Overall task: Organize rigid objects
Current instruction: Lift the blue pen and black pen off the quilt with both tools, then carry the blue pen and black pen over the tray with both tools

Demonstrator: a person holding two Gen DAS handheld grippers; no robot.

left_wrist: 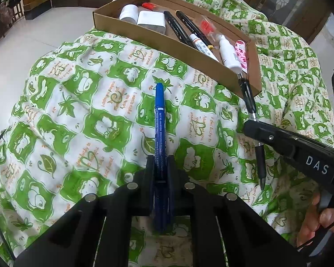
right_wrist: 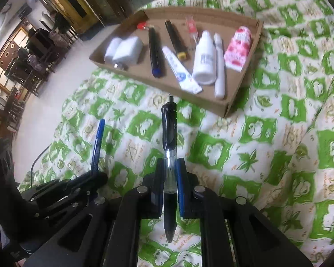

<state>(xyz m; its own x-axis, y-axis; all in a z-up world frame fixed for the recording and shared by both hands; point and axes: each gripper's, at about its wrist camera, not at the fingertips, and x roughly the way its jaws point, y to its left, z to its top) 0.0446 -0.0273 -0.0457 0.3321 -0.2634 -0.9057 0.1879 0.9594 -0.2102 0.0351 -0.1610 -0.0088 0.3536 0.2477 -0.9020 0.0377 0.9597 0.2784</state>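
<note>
My left gripper (left_wrist: pixel 160 162) is shut on a blue marker (left_wrist: pixel 159 120), which sticks out forward over the green-and-white cloth. The same marker (right_wrist: pixel 98 142) and left gripper (right_wrist: pixel 95 173) show at the lower left of the right wrist view. My right gripper (right_wrist: pixel 169 164) is shut on a black click pen (right_wrist: pixel 168 133), its clear barrel between the pads and its tip pointing back toward me. In the left wrist view that pen (left_wrist: pixel 250 102) hangs from the right gripper (left_wrist: pixel 252 125) near the corner of the cardboard tray (left_wrist: pixel 167 42), which lies further ahead.
The cardboard tray (right_wrist: pixel 245 91) holds black markers (right_wrist: pixel 154 51), a white bottle (right_wrist: pixel 203 60), a toothpaste tube (right_wrist: pixel 180 71), a pink-patterned tube (right_wrist: pixel 238 49) and white blocks (right_wrist: pixel 128 51). The cloth (right_wrist: pixel 267 155) covers a rumpled surface; a pale floor and dark furniture lie to the left. A hand (left_wrist: pixel 316 222) grips the right tool.
</note>
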